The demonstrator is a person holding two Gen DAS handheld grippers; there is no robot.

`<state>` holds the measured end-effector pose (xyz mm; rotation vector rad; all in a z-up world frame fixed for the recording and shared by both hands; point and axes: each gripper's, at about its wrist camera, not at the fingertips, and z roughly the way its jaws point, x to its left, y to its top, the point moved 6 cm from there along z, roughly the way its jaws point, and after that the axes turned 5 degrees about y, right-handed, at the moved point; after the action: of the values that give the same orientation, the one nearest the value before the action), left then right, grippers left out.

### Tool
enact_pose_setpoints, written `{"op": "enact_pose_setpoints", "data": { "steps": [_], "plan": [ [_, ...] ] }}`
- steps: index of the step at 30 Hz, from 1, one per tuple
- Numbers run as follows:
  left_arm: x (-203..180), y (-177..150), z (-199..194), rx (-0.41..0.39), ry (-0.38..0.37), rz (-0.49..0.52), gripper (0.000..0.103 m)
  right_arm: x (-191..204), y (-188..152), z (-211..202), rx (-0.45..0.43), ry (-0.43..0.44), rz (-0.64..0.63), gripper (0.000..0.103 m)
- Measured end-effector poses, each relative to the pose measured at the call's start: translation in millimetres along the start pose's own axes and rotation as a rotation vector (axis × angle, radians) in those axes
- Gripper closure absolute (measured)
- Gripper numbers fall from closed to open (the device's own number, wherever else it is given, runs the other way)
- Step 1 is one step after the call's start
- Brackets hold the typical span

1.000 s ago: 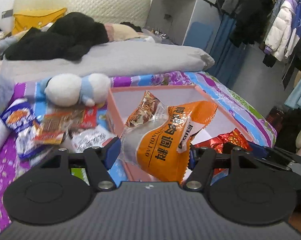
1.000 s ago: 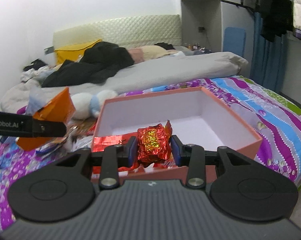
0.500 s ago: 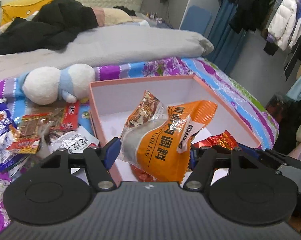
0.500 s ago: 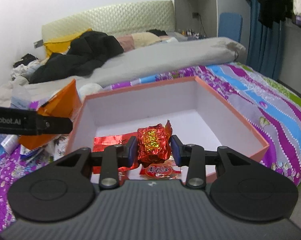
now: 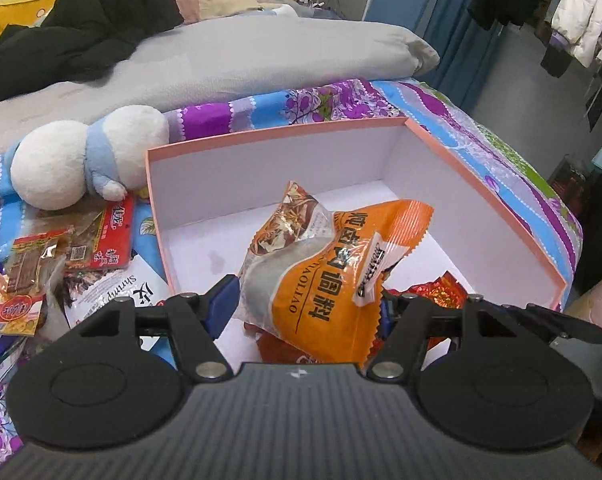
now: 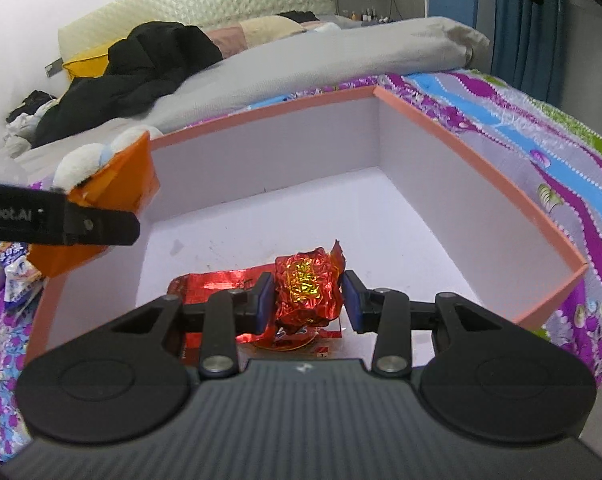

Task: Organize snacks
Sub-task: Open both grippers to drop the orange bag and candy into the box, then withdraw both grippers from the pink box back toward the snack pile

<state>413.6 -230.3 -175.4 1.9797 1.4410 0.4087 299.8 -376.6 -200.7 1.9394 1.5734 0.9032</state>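
Note:
My left gripper [image 5: 305, 306] is shut on an orange and clear snack bag [image 5: 325, 276] and holds it over the near left part of the pink box [image 5: 277, 133]. My right gripper [image 6: 306, 298] is shut on a crumpled red foil snack [image 6: 306, 291], low inside the same box [image 6: 477, 148]. A flat red packet [image 6: 217, 284] lies on the box floor under it. The right gripper's red snack also shows at the right in the left wrist view [image 5: 441, 294]. The left gripper's finger [image 6: 57, 224] and orange bag [image 6: 113, 196] show at the left in the right wrist view.
Several loose snack packets [image 5: 61, 264] lie on the colourful bedsheet left of the box. A white and blue plush toy [image 5: 81, 160] sits behind them. A grey duvet [image 5: 229, 64] and black coat [image 5: 89, 36] lie further back. The bed edge drops off right of the box.
Both grippers have moved forward and down over the box with their snacks. The red foil snack now sits low, near the box floor.

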Motion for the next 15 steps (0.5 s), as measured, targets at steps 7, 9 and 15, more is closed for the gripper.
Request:
{"op": "enact_pose_setpoints", "data": {
  "steps": [7, 9, 15],
  "plan": [
    [2.0, 2.7, -12.5, -0.029, -0.003, -0.007, 0.030, 2.7, 3.7, -2.4, -0.002, 0.016, -0.001, 0.051],
    [3.9, 3.6, -20.5, -0.041, -0.007, -0.017, 0.030, 5.1, 5.3, -8.0, -0.016, 0.016, -0.004, 0.045],
    [7.6, -0.6, -58.3, -0.095, -0.005, -0.019, 0.030, 17.4, 6.1, -34.6, -0.057, 0.030, -0.019, 0.045]
  ]
}}
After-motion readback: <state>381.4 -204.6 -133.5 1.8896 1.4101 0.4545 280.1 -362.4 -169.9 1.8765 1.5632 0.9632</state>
